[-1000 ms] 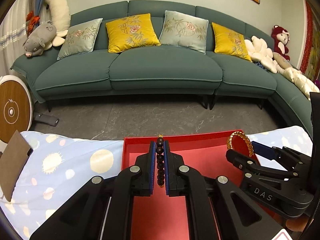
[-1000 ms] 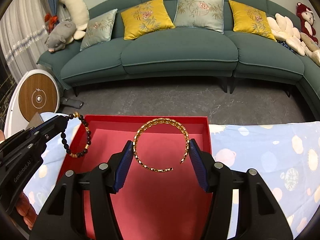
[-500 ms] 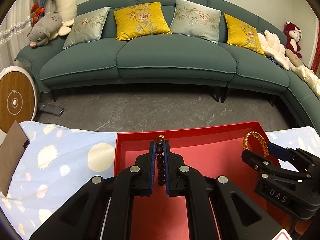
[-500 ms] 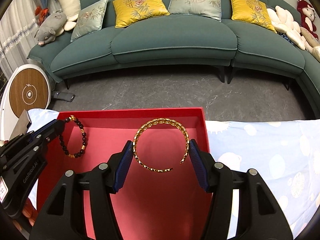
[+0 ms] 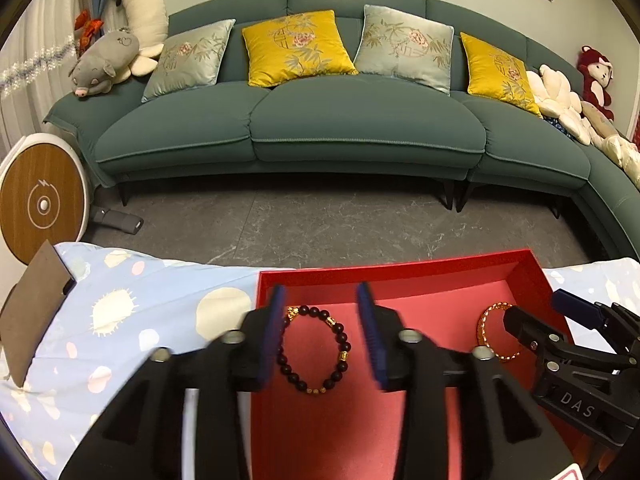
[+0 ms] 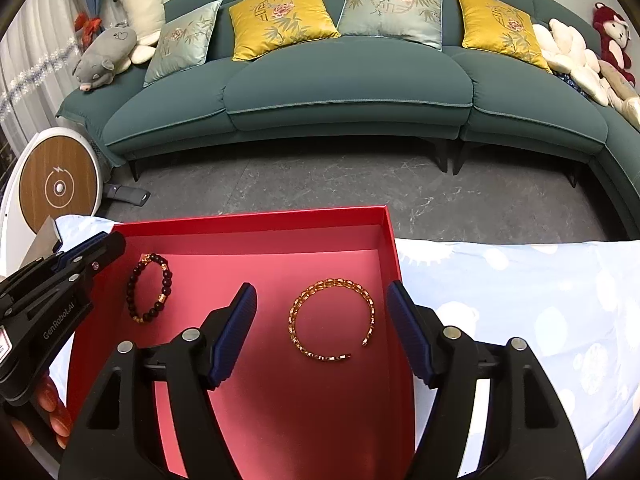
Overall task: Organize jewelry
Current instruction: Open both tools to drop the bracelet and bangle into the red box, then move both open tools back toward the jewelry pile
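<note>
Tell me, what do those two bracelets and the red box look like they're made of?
Beaded bracelet: dark, glossy round beads, maybe polished wood or stone, with small gold-coloured spacers. Open bangle: shiny gold-coloured metal links; real gold or plating cannot be told. Red box: matte, thin straight walls with sharp folded corners, likely cardboard.

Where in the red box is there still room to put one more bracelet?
Inside the red box, bare floor lies along the far wall and between the beaded bracelet and the gold bangle. The near middle is crowded by the right gripper, open around the bangle.
</note>
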Action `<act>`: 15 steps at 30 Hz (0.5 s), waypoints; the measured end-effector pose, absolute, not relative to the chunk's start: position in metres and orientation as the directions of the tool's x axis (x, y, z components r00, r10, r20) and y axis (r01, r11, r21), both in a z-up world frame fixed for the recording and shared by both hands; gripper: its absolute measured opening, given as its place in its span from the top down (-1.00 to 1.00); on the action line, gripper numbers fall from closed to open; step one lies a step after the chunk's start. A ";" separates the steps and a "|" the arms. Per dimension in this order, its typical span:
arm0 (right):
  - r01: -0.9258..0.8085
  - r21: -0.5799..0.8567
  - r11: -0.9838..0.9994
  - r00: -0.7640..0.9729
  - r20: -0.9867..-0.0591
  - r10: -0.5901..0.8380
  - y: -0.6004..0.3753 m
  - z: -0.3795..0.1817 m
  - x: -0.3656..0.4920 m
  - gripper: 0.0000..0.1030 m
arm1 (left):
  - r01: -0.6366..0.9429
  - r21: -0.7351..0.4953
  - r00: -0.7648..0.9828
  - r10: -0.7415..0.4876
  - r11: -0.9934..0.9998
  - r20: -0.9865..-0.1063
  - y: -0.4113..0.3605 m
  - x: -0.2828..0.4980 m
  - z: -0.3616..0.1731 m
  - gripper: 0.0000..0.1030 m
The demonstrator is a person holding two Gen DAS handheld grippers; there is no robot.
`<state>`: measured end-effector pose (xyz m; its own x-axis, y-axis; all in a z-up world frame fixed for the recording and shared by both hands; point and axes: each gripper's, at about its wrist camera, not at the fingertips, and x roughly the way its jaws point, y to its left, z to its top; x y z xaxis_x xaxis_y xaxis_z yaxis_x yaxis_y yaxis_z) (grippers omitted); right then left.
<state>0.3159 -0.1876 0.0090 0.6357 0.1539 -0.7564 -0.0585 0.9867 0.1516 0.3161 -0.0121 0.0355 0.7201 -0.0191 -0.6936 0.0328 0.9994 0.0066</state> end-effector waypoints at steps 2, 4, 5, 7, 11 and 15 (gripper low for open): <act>-0.055 0.159 0.986 0.654 -0.740 0.156 -0.191 0.014 0.310 -0.28 | 0.021 0.008 0.740 -0.010 1.000 -0.672 -0.012 0.307 0.043 -0.27; -0.058 0.176 0.983 0.674 -0.719 0.169 -0.194 0.024 0.301 -0.28 | 0.038 0.004 0.755 -0.026 0.999 -0.655 -0.012 0.297 0.054 -0.27; -0.060 0.181 0.982 0.681 -0.712 0.173 -0.196 0.029 0.294 -0.28 | 0.048 0.009 0.759 -0.030 0.999 -0.650 -0.012 0.291 0.060 -0.27; -0.075 0.185 0.980 0.697 -0.693 0.184 -0.200 0.043 0.276 -0.28 | 0.069 0.013 0.772 -0.045 0.998 -0.634 -0.011 0.271 0.075 -0.27; -0.113 0.153 0.982 0.742 -0.644 0.186 -0.209 0.075 0.220 -0.40 | 0.101 0.003 0.786 -0.078 0.995 -0.614 -0.001 0.223 0.097 -0.40; -0.138 0.143 0.980 0.755 -0.625 0.198 -0.219 0.094 0.156 -0.41 | 0.109 -0.015 0.766 -0.093 0.994 -0.636 0.009 0.172 0.100 -0.40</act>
